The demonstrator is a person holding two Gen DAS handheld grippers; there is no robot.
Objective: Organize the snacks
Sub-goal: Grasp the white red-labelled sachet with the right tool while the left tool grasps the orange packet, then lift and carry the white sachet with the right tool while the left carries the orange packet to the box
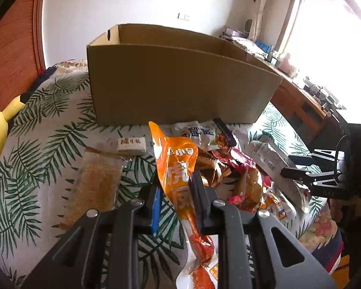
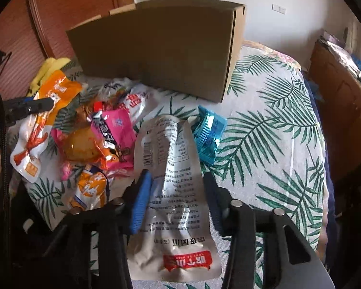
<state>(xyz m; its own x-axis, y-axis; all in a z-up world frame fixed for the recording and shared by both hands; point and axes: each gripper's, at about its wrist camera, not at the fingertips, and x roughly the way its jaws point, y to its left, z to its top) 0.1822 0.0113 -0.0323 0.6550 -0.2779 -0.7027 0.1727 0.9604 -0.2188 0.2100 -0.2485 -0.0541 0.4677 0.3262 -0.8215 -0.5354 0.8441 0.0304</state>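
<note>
While box [image 1: 180, 84] stands: one orange packet [image 1: 178, 168]; one silver pouch [image 2: 173, 192].

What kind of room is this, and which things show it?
Most likely a bedroom. The snacks lie on a soft, leaf-printed bedspread; a wooden dresser with small items stands under a curtained window, and a wooden door stands behind the cardboard box.

A leaf-print bedspread [image 2: 264, 125] carries an open cardboard box [image 1: 178, 84], scattered snack packets [image 2: 101, 134] and a blue pouch [image 2: 208, 134].
</note>
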